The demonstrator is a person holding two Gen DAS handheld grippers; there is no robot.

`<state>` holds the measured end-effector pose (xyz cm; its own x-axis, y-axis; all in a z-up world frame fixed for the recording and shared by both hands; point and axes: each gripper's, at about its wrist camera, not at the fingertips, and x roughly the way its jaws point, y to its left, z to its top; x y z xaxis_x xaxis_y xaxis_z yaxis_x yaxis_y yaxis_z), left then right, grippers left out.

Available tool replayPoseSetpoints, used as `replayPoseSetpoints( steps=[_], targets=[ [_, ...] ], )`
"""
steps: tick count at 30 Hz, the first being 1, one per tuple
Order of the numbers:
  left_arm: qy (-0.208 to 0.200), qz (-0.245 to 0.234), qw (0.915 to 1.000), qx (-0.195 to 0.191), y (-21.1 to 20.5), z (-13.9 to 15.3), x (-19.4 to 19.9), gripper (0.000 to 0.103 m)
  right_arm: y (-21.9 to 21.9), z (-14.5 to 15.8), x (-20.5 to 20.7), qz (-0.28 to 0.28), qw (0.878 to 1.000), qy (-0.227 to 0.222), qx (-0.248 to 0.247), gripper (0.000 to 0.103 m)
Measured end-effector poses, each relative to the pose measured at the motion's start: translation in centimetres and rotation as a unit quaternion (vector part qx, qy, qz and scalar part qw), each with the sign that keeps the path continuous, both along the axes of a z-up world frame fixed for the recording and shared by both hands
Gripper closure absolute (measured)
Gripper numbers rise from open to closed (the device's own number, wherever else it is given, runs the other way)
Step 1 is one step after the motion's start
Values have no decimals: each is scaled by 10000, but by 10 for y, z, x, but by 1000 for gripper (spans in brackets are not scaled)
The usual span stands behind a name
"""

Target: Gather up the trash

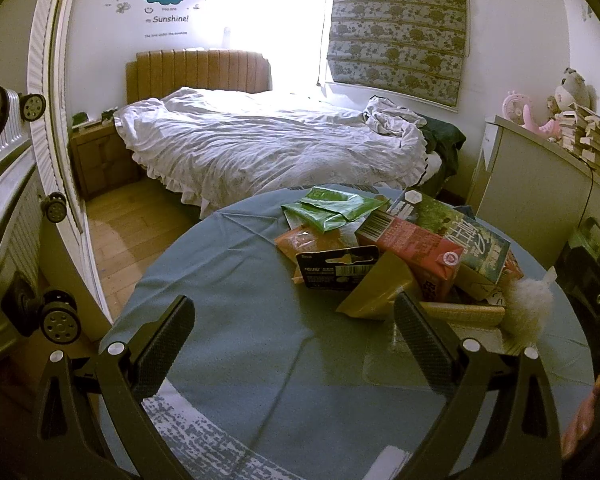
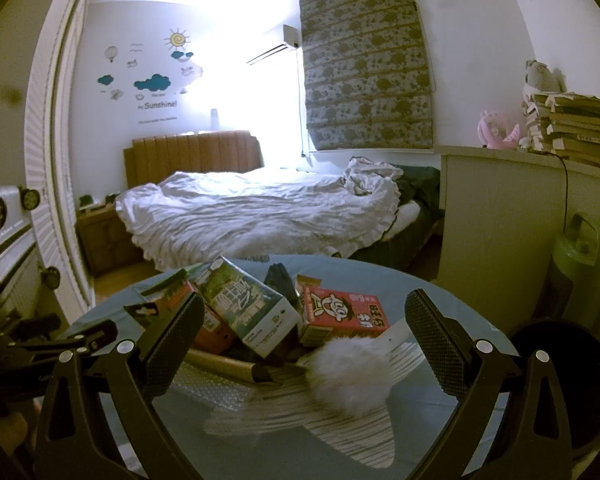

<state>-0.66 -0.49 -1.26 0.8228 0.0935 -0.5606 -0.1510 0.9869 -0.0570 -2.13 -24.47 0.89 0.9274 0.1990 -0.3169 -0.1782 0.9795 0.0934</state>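
"my Sunshine!" on wall sticker (image 1: 166, 19)

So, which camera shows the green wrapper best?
The left wrist view: the green wrapper lies in plain sight at the far edge of the trash pile. In the right wrist view the milk carton almost hides it; only a doubtful green sliver remains.

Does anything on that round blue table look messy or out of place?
Yes. Empty packaging lies heaped at the far side of the round blue-clothed table: a green-printed milk carton tipped on its side, a red drink box, a crumpled green plastic wrapper. A white fluffy tuft lies among them, oddly.
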Motion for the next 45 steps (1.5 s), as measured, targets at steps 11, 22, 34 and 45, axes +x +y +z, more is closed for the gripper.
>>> replayPoseSetpoints(
  steps=[11, 22, 34, 45],
  targets=[
    [8, -5, 10000, 1, 1, 0, 0, 5, 1, 0, 0, -7, 10000, 20, -14, 4],
    [8, -4, 10000, -7, 1, 1, 1, 5, 2, 0, 0, -7, 10000, 30, -10, 4],
    [-5, -2, 10000, -39, 3, 0, 1, 5, -1, -5, 1, -18, 10000, 35, 15, 4],
    [-68, -570, 9924, -1090, 29, 6, 5, 5, 0, -8, 16, 486, 9985, 262, -50, 17]
  ],
)
